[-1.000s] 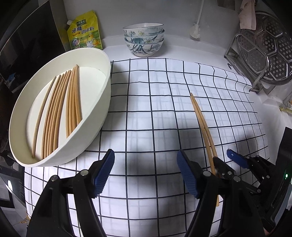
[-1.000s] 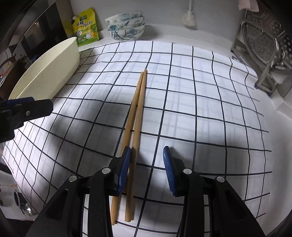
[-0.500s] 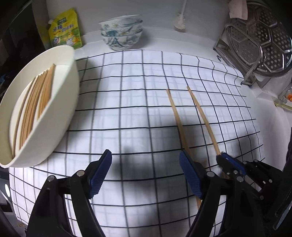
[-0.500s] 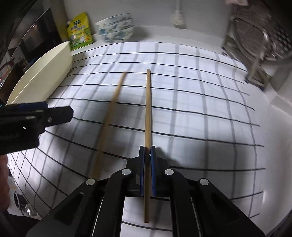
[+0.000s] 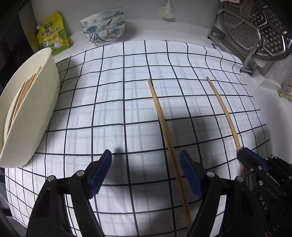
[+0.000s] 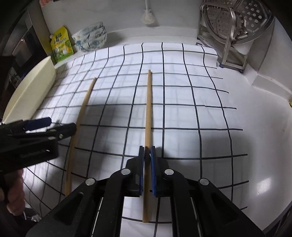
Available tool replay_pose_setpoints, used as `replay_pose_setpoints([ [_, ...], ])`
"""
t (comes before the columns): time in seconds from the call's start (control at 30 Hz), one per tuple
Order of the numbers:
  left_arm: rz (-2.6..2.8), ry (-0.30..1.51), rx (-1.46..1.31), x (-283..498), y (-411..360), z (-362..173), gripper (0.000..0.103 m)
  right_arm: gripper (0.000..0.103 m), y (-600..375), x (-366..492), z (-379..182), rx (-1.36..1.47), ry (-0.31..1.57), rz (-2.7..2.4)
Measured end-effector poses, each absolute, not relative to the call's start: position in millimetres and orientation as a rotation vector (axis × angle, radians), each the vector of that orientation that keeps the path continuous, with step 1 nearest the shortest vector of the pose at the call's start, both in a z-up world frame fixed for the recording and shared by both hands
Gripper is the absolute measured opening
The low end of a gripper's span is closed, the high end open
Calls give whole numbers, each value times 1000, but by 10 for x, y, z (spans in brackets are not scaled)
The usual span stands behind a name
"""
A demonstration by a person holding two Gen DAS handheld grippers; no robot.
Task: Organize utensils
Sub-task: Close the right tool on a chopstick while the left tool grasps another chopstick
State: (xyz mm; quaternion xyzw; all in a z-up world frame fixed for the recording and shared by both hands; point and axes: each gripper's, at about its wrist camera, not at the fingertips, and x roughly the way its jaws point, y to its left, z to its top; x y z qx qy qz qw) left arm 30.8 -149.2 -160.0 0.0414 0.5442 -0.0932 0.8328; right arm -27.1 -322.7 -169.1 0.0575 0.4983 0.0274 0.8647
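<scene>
Two wooden chopsticks are on the checked cloth [image 5: 113, 113]. My right gripper [image 6: 147, 148] has one chopstick [image 6: 148, 109] between its blue pads, which still touch it while the jaws are opening slightly. In the left wrist view this held chopstick [image 5: 222, 109] ends in my right gripper [image 5: 244, 151]. The other chopstick [image 5: 164, 124] lies flat on the cloth, running between the fingers of my open left gripper [image 5: 145, 155], close to its right finger. It also shows beside the left gripper [image 6: 49, 125] as the loose chopstick [image 6: 80, 118]. A white oval bowl [image 5: 36, 109] at left holds several chopsticks [image 5: 21, 94].
At the back stand stacked patterned bowls [image 5: 104, 27], a yellow pouch [image 5: 53, 34] and a white brush [image 5: 167, 12]. A steel rack with a perforated steamer plate [image 5: 255, 31] fills the back right. White counter [image 6: 264, 127] lies right of the cloth.
The two chopsticks, side by side a second ago, are now apart. My right gripper shut on one and drew it rightward. My left gripper moved right and lower over the other; the bowl slid toward the left edge.
</scene>
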Motion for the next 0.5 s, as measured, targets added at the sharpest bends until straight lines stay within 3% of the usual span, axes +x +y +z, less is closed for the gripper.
replay_pose_setpoints([
  [0.07,-191,1141,86,297,-1493,-1615,78,20,-3231,-252,-1676,119,1036,55],
  [0.5,-151,1121,112,289,-1565,-1699,78,20,-3176,-87,-1736,68,1025,42],
])
